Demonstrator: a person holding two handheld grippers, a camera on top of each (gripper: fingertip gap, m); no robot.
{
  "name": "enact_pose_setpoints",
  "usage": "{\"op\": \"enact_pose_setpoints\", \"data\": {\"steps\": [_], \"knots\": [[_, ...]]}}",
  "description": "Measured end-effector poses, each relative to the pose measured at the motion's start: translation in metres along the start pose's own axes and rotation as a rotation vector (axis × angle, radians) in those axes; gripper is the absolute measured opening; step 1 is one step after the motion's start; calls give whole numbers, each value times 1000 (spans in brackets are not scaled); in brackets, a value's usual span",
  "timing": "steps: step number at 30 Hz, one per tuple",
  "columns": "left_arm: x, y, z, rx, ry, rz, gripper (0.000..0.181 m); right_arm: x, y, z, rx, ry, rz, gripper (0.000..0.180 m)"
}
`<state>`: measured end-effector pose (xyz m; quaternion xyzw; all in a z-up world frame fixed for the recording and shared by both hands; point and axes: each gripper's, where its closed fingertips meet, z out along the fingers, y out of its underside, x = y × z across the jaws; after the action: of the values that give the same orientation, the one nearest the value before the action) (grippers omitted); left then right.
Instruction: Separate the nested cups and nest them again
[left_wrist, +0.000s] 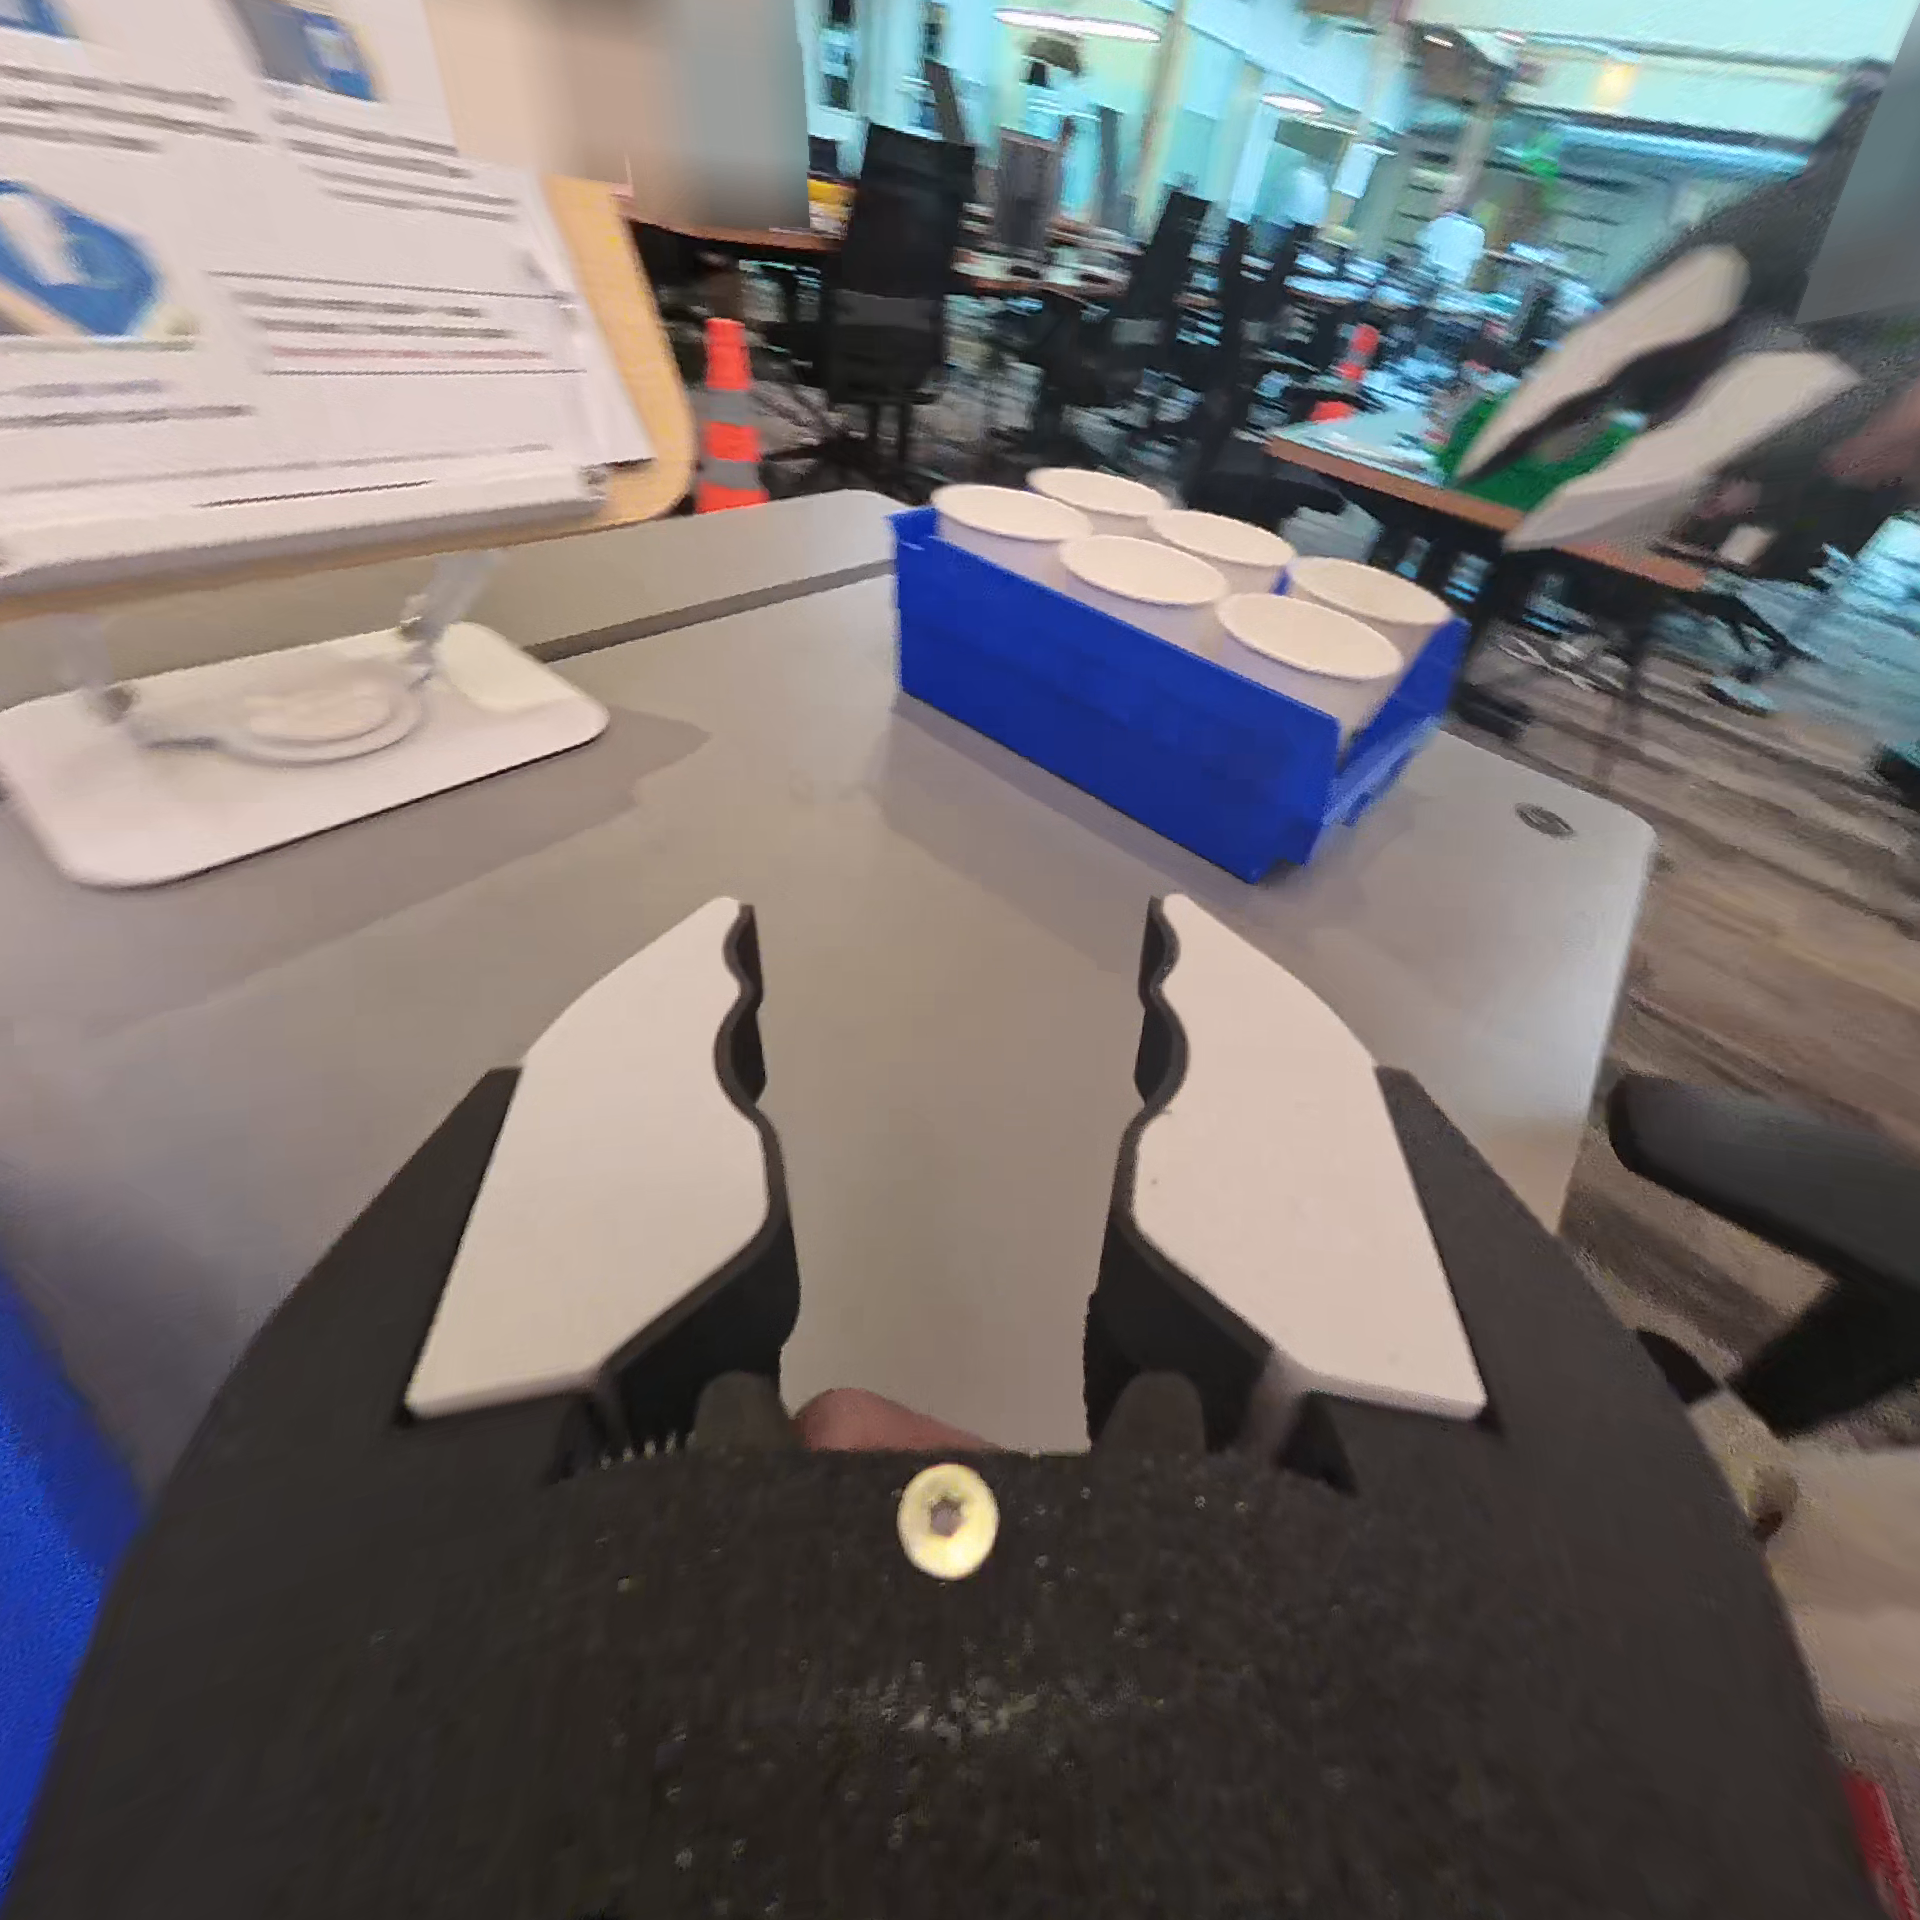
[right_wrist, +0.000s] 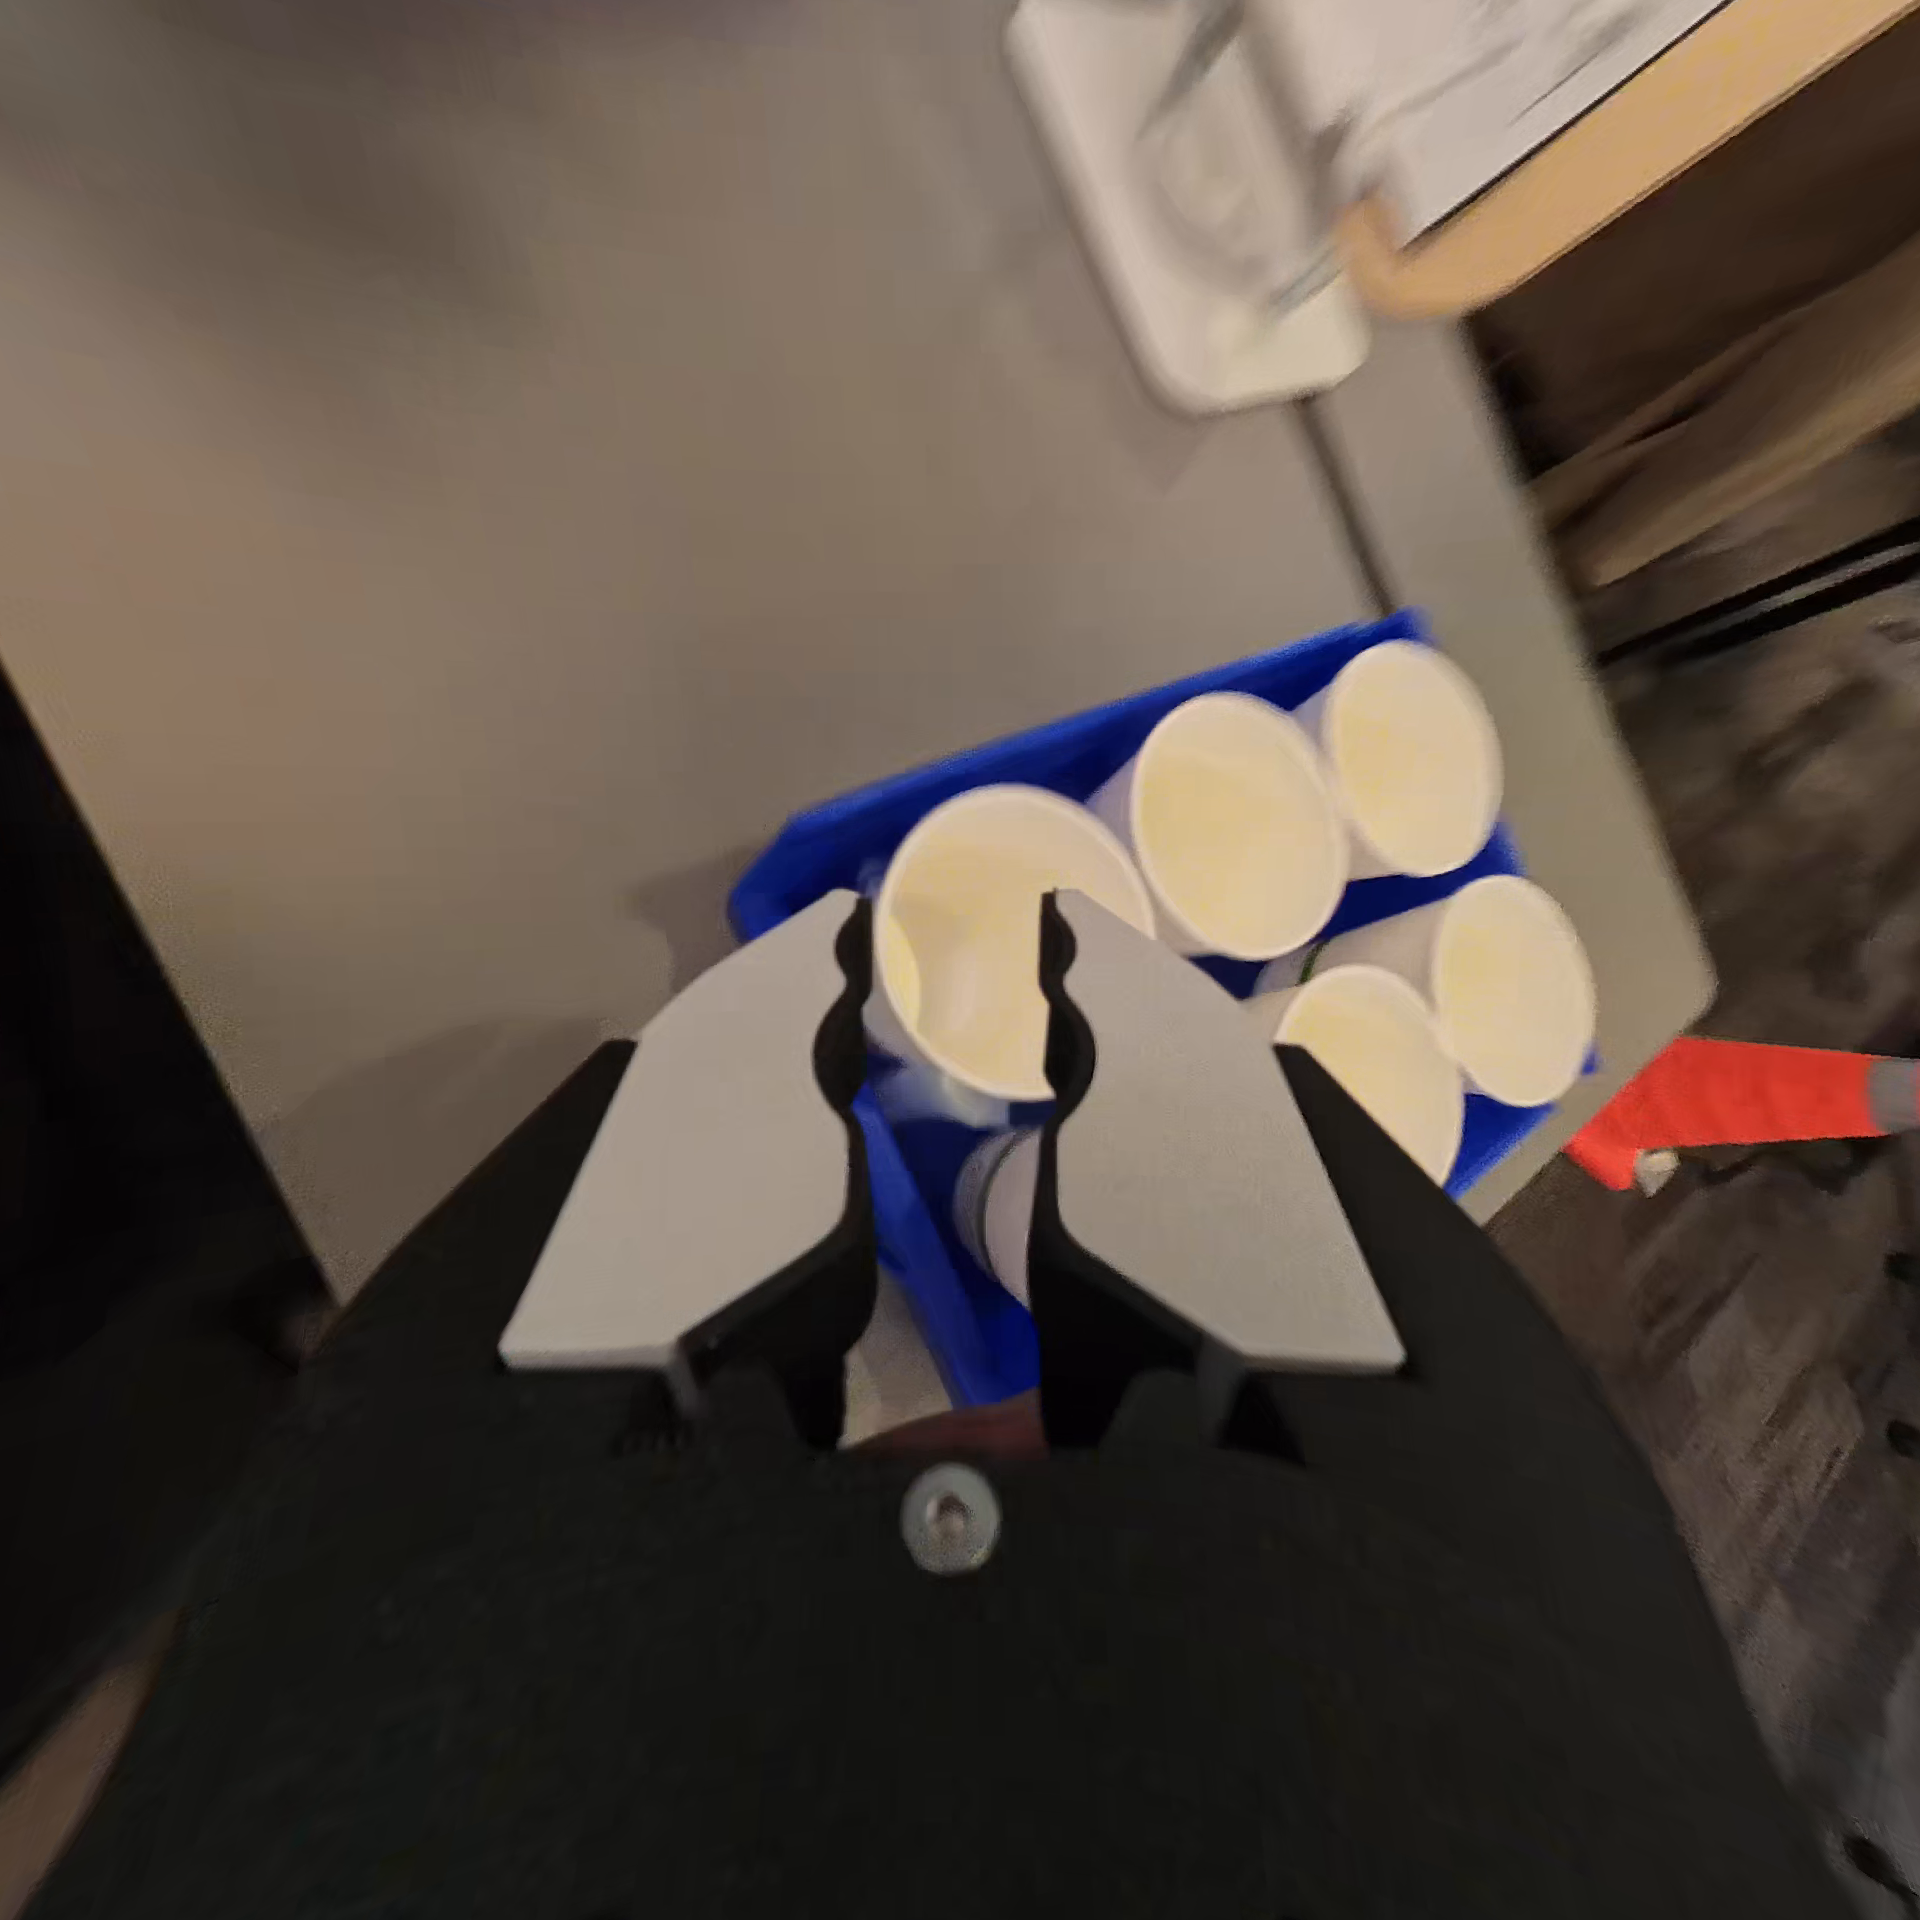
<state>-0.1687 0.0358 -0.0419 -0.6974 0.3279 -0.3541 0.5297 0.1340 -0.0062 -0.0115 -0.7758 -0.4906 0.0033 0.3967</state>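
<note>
Reaching stage, I judge: the right gripper (right_wrist: 951, 909), fingers half open and empty, hovers over white paper cups (right_wrist: 1231, 826) in the blue plastic bin (right_wrist: 821, 852) at frame centre, while the left gripper (left_wrist: 951, 914) waits wide open, empty, above the grey bench (left_wrist: 831, 810); next, close on one rim.

Ahead of left gripper (left_wrist: 948, 914): bare grey tabletop (left_wrist: 831, 831) — nothing between its spread fingers.
Far right: blue plastic bin (left_wrist: 1091, 707) packed with six white paper cups (left_wrist: 1143, 571), rims nearly touching.
Far left: white-based paper stand (left_wrist: 291, 748) blocks that side.
Above bin: right gripper (right_wrist: 951, 914) — over the nearest cup.
</note>
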Motion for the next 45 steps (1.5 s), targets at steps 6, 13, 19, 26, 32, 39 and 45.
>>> {"op": "enact_pose_setpoints", "data": {"steps": [6,13,19,26,32,39,45], "knots": [[8,43,-58,-36,-343,-148,67,-72,-56,2,560,251,434,27],[31,87,-83,6,-509,-354,68,-146,-58,89,569,197,844,39],[52,106,-72,-18,-454,-390,68,-154,-53,100,547,164,832,37],[99,105,14,-122,-214,-286,58,-118,-7,61,529,357,866,36],[160,97,137,-257,-62,-159,67,-54,125,-12,337,685,1019,38],[179,67,232,-230,-82,-48,70,-9,191,-31,283,736,1139,37],[142,75,254,-250,-262,-71,48,14,200,4,199,668,1114,39]]}}
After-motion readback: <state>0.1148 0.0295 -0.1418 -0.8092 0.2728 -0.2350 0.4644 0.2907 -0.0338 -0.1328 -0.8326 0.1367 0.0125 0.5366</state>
